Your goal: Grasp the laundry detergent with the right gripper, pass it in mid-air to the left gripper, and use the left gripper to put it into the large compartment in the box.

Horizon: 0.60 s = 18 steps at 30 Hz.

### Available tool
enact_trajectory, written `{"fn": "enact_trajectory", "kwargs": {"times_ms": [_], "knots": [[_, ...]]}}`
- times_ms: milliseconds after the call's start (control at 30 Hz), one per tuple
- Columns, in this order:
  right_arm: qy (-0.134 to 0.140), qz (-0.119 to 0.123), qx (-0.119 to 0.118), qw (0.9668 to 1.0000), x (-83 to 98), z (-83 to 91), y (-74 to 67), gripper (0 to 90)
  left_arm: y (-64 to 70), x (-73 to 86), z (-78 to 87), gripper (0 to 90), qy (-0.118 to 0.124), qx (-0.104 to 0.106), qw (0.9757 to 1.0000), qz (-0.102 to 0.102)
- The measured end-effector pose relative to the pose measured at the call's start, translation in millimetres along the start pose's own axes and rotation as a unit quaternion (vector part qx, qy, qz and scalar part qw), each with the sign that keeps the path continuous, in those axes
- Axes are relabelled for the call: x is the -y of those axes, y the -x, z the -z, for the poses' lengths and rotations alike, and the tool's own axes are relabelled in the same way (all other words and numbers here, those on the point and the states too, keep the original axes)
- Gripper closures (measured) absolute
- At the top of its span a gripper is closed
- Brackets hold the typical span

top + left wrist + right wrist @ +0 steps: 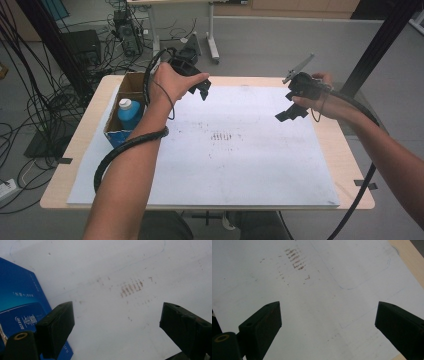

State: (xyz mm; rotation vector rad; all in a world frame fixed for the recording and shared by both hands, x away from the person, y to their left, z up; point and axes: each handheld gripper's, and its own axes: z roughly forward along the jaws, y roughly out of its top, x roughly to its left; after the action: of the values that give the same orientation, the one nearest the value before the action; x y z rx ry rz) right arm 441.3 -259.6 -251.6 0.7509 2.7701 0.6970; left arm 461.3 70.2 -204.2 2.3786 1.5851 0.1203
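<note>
While both hands hover over the white sheet (240, 150) that covers the worktop (345, 145), the nearest thing to work with is the blue bottle (129, 116) with the white cap (125, 104), standing upright inside the cardboard box (131, 83) at the sheet's left edge. The left hand-held gripper (199, 91) sits just beside the box's far right corner, above the sheet; its jaws stand wide apart with nothing between them, and in the left gripper view the box's blue printed side (20, 315) lies close by its left jaw. The right hand-held gripper (290, 113) hangs well apart, over the right part of the sheet, jaws likewise spread and empty. Judgement: bottle looks like rigid plastic, smooth-walled, so probably slippery under hard pads; weight depends on fill, which I cannot tell. Best hold is likely the neck or shoulder just under the cap, approached from above, since the box walls block a side grip on the body. The box itself looks light and thin-walled; it may slide or tip if nudged.
</note>
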Motion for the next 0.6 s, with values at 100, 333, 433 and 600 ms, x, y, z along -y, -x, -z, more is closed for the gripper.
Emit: {"fn": "enact_trajectory", "kwargs": {"times_ms": [100,333,433,600], "knots": [[-0.002,0.002,0.002,1.0,-3.0,0.0,1.1,6.9,-1.7,1.8,-2.2,12.8,-0.004,0.001,1.0,-0.002],[-0.005,0.006,0.0,1.0,-6.8,-1.9,-0.9,7.3,-6.4,4.9,-2.9,12.8,-0.005,0.002,1.0,0.0],[-0.007,0.006,-0.001,1.0,-7.4,-2.7,-1.0,7.3,-7.4,5.5,-2.3,12.8,-0.003,0.003,1.0,0.0],[-0.008,0.005,-0.001,1.0,-6.7,-4.7,-0.1,7.3,-8.0,5.7,-3.6,12.8,-0.005,0.003,1.0,-0.001]]}}
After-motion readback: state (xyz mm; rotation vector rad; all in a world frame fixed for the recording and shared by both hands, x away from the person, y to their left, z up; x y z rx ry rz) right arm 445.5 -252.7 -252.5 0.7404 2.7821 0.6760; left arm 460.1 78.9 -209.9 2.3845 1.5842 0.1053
